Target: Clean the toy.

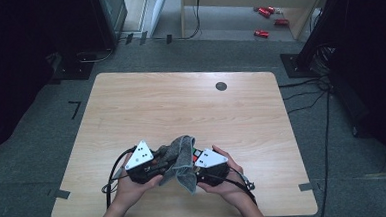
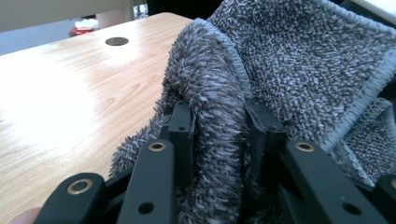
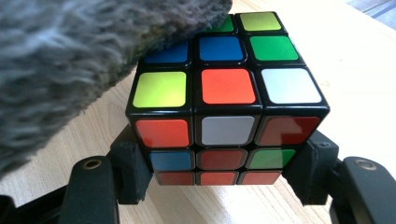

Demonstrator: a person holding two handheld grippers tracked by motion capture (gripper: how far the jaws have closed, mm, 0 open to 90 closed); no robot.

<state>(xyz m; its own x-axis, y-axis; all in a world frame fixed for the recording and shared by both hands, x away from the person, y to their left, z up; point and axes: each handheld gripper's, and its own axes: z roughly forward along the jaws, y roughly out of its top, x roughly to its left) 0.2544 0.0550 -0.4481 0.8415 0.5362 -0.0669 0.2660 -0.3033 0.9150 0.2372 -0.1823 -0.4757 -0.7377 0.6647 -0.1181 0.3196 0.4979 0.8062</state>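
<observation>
Over the near edge of the worktop (image 1: 131, 111), the left claw (image 2: 219, 135) pinched a fold of the grey towel (image 2: 299, 70). The right claw (image 3: 224, 163) clamped the colour cube (image 3: 224, 88) by its sides, just above the wood, and the towel draped over the cube's far top corner.

Each hand carries a black gripper topped by a grey three-cornered plate with small dark dots: the left gripper (image 1: 156, 166) and the right gripper (image 1: 200, 169). Black cables loop away from both bodies. Up close, the fingers (image 2: 181, 122) are matte black blocks on flat black links, fixed with brass-ringed rivets and small round holes. The forearms are bare, with no sleeves showing.
</observation>
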